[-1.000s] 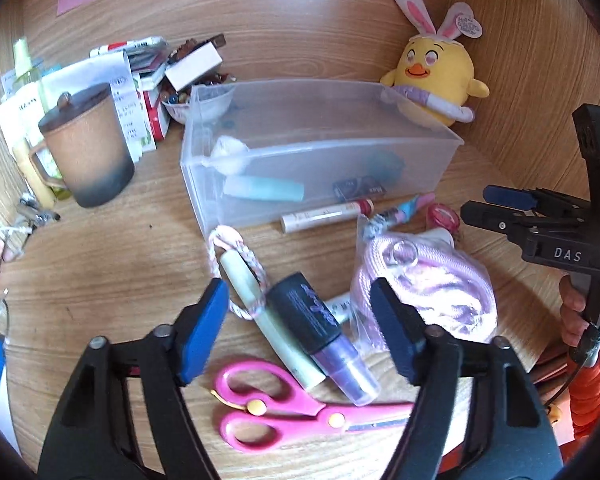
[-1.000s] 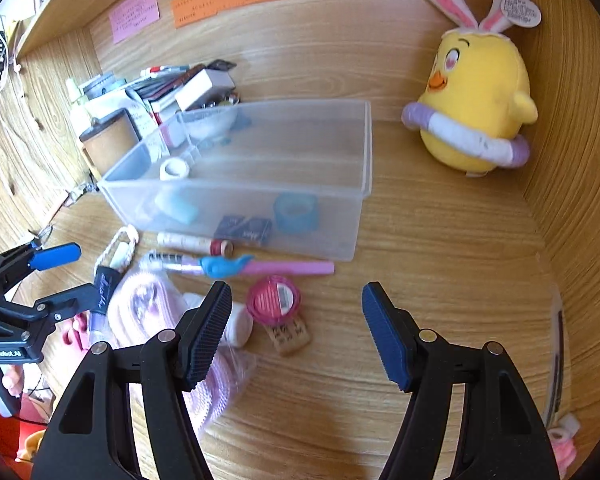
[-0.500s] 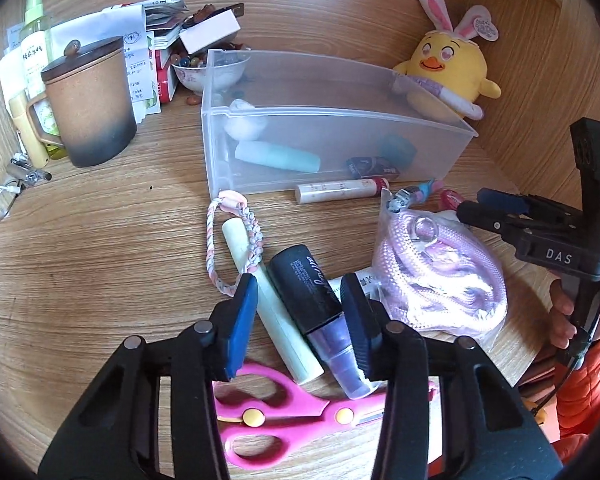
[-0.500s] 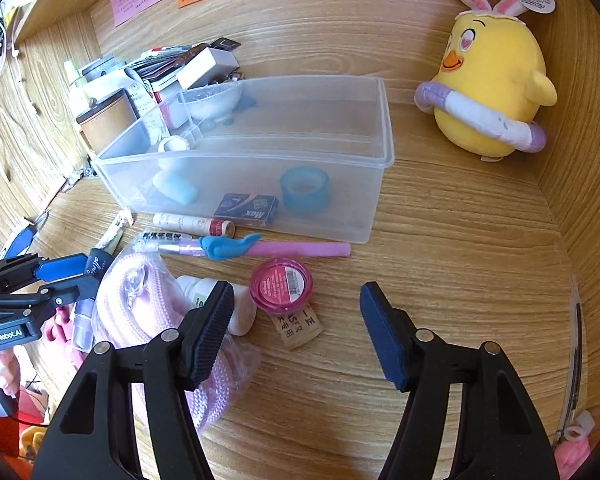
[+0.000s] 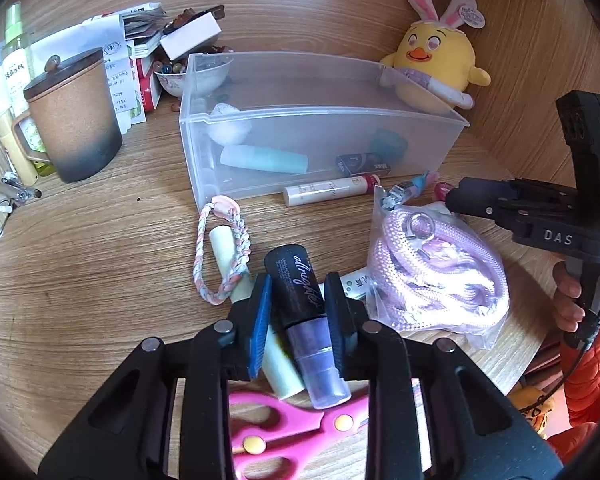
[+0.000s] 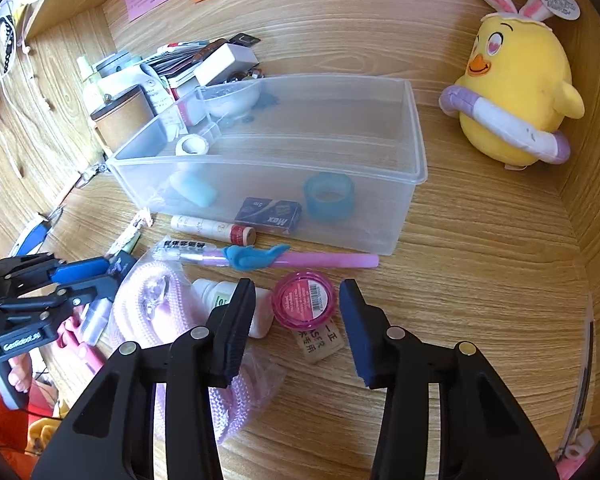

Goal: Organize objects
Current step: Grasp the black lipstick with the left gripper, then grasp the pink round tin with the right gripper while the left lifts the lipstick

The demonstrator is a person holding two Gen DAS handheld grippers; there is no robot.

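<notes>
On my wooden desk (image 6: 480,280) the clear bin (image 6: 414,148) sits where it was a second ago, the yellow plush chick (image 6: 520,100) beyond its far corner. What has changed is my grippers: both stood wide then. The left gripper (image 5: 298,300) is closing around the dark spray bottle (image 5: 300,292), its pads right against the bottle's sides, though I cannot tell if they press yet. The right gripper (image 6: 296,312) is closing too, still apart, with the pink round pot (image 6: 303,299) lying on the desk between its fingers, untouched, in front of the bin.
</notes>
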